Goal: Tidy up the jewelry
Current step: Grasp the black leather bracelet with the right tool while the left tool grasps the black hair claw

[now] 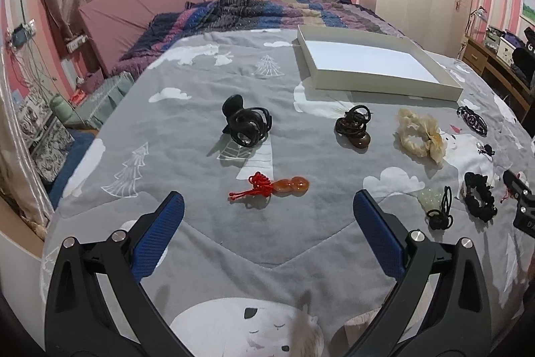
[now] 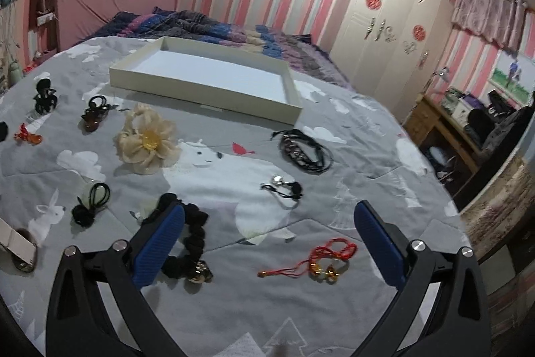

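Note:
Jewelry lies spread on a grey quilt. In the left wrist view my left gripper (image 1: 267, 206) is open and empty, just short of an orange gourd pendant with a red knot (image 1: 277, 186). Beyond it lie a black hair claw (image 1: 245, 124), a brown clip (image 1: 354, 126) and a cream flower scrunchie (image 1: 419, 134). An empty white tray (image 1: 378, 62) lies further back. In the right wrist view my right gripper (image 2: 269, 219) is open and empty above the quilt. A red cord bracelet with gold beads (image 2: 326, 261) lies near its right finger, a black scrunchie (image 2: 187, 240) by its left finger. The tray (image 2: 204, 94) lies beyond.
More pieces lie on the quilt: a black cord bracelet (image 2: 306, 151), a small black charm cord (image 2: 284, 188), a black hair tie (image 2: 92, 204) and the cream flower (image 2: 147, 139). A folded striped blanket (image 1: 260, 10) lies behind the tray. A wardrobe (image 2: 384, 32) and a desk (image 2: 448, 119) stand right of the bed.

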### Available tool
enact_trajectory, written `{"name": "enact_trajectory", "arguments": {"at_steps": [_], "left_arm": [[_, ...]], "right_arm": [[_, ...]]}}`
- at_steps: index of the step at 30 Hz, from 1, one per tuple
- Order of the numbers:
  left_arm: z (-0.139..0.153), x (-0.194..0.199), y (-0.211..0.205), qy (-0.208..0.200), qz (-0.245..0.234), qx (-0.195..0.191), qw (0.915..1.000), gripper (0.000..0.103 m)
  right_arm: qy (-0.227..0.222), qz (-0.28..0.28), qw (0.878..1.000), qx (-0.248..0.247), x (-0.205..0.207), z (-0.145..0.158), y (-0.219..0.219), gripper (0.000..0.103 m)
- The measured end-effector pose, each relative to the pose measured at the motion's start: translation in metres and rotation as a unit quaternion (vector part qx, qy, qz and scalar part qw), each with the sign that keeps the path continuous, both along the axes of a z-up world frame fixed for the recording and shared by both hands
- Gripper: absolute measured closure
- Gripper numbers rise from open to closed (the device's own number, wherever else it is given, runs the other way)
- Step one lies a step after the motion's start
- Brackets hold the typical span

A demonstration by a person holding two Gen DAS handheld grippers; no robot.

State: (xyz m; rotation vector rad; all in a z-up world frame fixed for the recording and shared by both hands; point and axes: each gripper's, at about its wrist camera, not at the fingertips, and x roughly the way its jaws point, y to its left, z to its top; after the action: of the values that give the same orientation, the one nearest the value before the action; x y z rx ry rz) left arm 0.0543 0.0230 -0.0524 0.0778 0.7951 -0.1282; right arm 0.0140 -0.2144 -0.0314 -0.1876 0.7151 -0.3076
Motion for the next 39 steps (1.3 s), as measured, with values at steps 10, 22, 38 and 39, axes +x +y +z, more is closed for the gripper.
{"name": "enact_trajectory", "arguments": {"at_steps": [10, 22, 38, 39], "left_arm": [[-0.006, 0.038, 0.003, 0.035, 0.009, -0.014, 0.9992, 0.003], [0.019, 0.099, -0.019, 0.042, -0.013, 0.017, 0.9989, 0.003], [-0.027, 0.133, 0.001, 0.067, 0.036, 0.03, 0.9967, 0.003], [-0.028, 0.134, 0.002, 0.068, 0.036, 0.03, 0.9966, 0.003]], "right_arm": [[0.028, 0.005, 0.996, 0.083, 0.027, -0.003, -0.027, 0.002], [0.049, -0.013, 0.993, 0.105, 0.108, 0.02, -0.069, 0.002], [0.077, -0.047, 0.993, 0.08, 0.145, -0.032, -0.094, 0.031], [0.081, -0.047, 0.992, 0.086, 0.145, -0.034, -0.096, 0.033]]}}
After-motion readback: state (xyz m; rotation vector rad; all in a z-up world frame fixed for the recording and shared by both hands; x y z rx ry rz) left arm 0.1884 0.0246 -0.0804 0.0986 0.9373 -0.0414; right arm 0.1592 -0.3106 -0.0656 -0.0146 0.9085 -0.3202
